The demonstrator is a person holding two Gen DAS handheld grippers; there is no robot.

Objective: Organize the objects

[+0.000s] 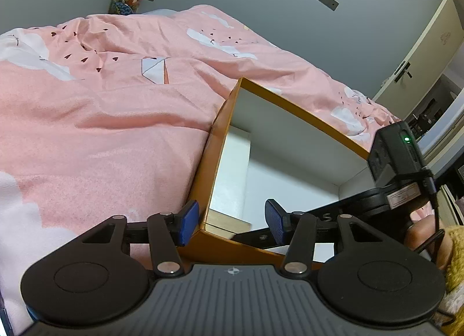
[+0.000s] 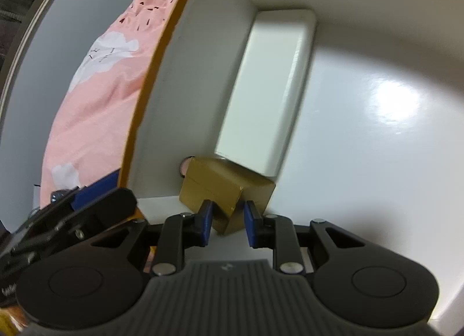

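Observation:
An orange box (image 1: pixel 208 144) with a white inside lies open on the pink bedding. A long white box (image 2: pixel 266 89) lies inside it along the left wall. My right gripper (image 2: pixel 229 220) reaches down into the near corner, shut on a small gold-brown carton (image 2: pixel 226 188) that is tilted, one end close to the white box. My left gripper (image 1: pixel 232 221) straddles the orange box's near corner. One blue pad (image 1: pixel 188 220) is outside the left wall and the other is inside, apart from that wall. The carton's top (image 1: pixel 224 218) shows between them.
Rumpled pink bedding (image 1: pixel 101 133) with white clouds spreads left of and behind the box. A grey wall and a cream door (image 1: pixel 420 54) stand beyond. A hand in a yellow sleeve (image 1: pixel 452 252) holds the right gripper's black housing (image 1: pixel 397 159).

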